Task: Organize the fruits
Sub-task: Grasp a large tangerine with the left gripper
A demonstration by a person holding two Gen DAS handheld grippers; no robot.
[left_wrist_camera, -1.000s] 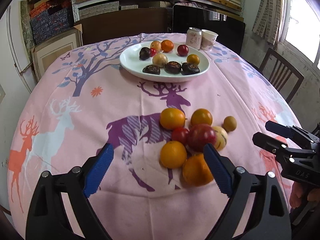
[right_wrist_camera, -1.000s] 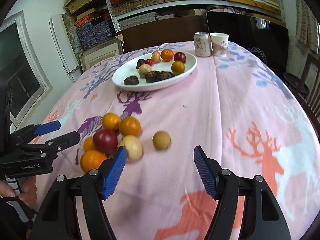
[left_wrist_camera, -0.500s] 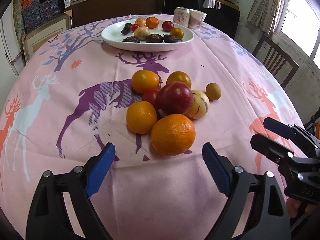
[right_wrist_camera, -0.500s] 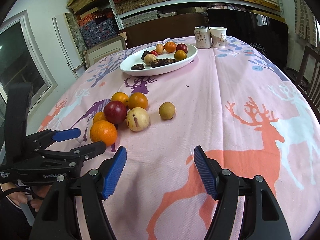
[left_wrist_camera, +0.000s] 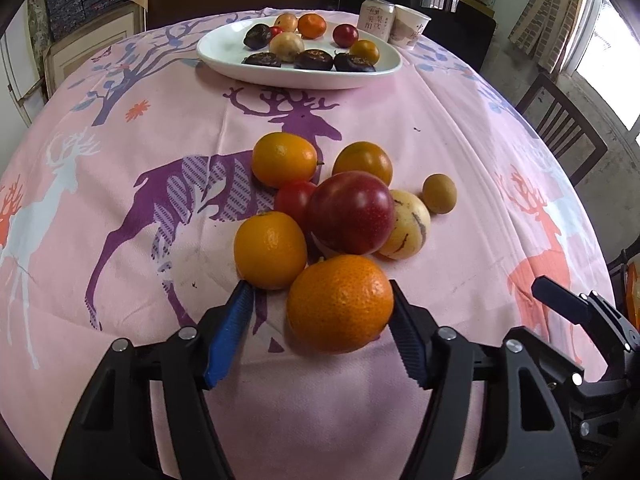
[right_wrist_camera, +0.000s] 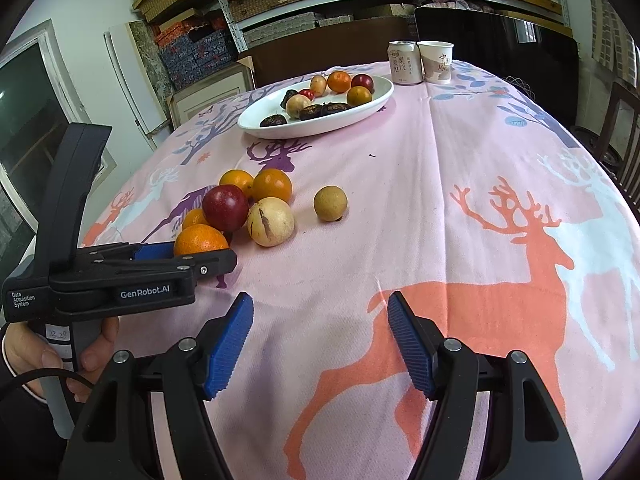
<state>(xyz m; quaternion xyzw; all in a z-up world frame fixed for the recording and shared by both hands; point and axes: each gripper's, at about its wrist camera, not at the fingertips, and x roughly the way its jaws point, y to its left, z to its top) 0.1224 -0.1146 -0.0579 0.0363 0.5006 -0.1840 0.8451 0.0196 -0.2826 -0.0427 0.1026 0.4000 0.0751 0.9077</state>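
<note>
We count 9 fruits on white oval plate (left_wrist_camera: 224,46), 7 loose on pink deer-print surface (left_wrist_camera: 460,128). Our left gripper (left_wrist_camera: 320,320) jaws wide around big dimpled orange (left_wrist_camera: 340,304), not clamped. Right gripper (right_wrist_camera: 320,338) jaws wide, empty.

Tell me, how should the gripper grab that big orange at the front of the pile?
Grip the big orange across its widest middle, coming in low from the near side, as the left gripper already does. It's round, and other fruit crowds behind it.
</note>
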